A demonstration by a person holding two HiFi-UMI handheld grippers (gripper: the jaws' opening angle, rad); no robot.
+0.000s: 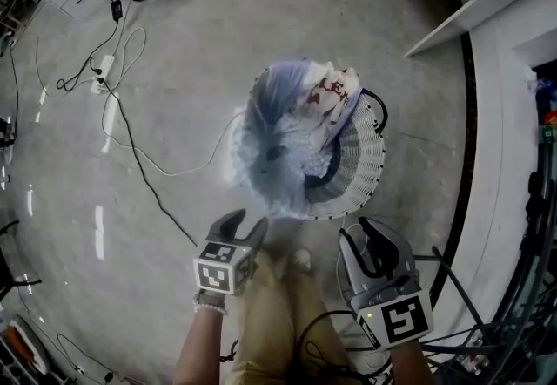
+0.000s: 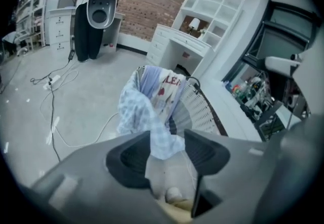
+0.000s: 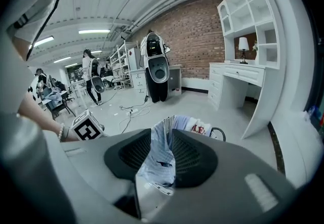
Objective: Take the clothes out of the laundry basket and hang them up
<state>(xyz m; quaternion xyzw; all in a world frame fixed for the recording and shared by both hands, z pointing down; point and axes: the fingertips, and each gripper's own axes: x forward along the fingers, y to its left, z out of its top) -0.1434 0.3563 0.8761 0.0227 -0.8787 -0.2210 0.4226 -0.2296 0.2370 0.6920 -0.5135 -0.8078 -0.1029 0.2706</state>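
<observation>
Down on the grey floor (image 1: 191, 35) stands a white wicker laundry basket (image 1: 367, 172), heaped full. A lavender garment (image 1: 283, 83) lies at its far side, with a white garment with red print (image 1: 332, 94) beside it. A blue checked shirt (image 1: 261, 167) spills over the near left rim and hangs down the outside, blurred in the head view. The left gripper (image 1: 245, 228) hovers just beside that hanging shirt. Its jaws stand wide apart with the shirt's lower corner showing in the gap, and the pads do not press on it. The right gripper (image 1: 364, 239) sits near the basket's near right side, its jaws narrowed onto a pale blue cloth (image 3: 159, 167) with a label at its lower edge. Whether that cloth is part of the checked shirt cannot be told.
</observation>
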